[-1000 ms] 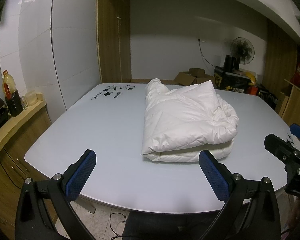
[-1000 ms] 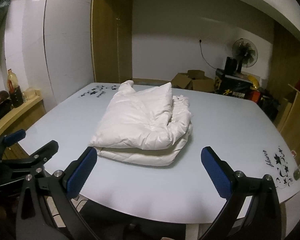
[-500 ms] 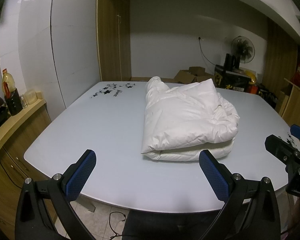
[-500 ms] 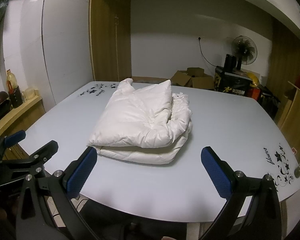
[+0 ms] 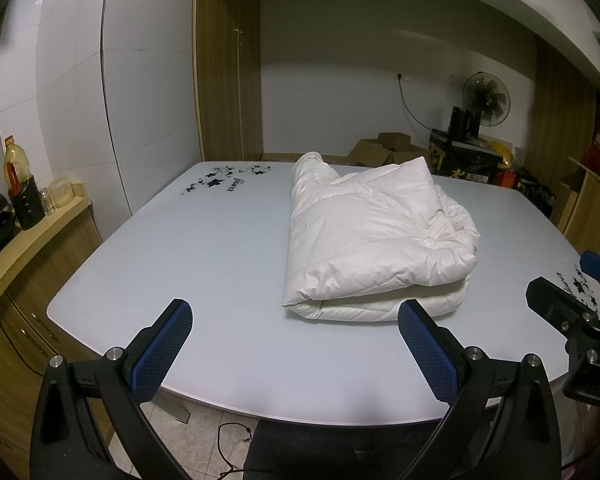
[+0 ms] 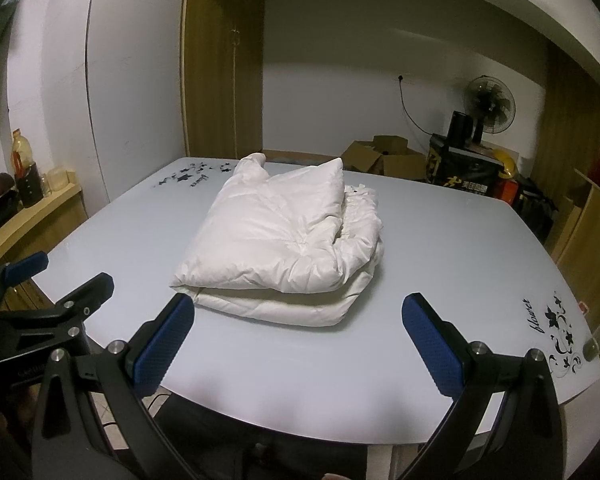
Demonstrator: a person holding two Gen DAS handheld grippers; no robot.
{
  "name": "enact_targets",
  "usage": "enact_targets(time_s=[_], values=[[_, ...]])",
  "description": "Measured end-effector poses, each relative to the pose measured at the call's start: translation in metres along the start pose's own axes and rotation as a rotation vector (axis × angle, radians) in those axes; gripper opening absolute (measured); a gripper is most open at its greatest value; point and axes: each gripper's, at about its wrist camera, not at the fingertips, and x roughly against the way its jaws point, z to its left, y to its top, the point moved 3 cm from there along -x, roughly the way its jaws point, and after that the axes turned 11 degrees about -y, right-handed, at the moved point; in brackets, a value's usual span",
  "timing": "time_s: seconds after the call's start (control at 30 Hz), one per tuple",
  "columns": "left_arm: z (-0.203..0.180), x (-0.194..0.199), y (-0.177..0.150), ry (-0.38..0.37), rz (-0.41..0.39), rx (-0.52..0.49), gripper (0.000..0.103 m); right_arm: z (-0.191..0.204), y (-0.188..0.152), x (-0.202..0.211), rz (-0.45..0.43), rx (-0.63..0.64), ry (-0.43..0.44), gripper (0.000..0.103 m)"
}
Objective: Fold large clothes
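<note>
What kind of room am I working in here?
Probably a home dining or utility room: a large glass table holding the folded white jacket, a wooden wardrobe, and cardboard boxes beside a fan.

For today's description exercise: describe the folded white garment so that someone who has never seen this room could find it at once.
Start at the large pale grey table that fills the room. Near its middle lies the white puffy jacket, folded into a thick bundle. It is the only soft, bulky thing there; the rest of the tabletop shows just flat black flower prints at the corners.
</note>
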Motion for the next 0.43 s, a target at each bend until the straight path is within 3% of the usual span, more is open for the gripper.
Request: enact_targets(time_s=[0.43], values=[[-0.0066, -0.0035, -0.0032, -0.086, 0.001, 0.008, 0.103, -0.001, -0.0008, -0.0006, 0.006, -0.002, 0.003, 0.103]])
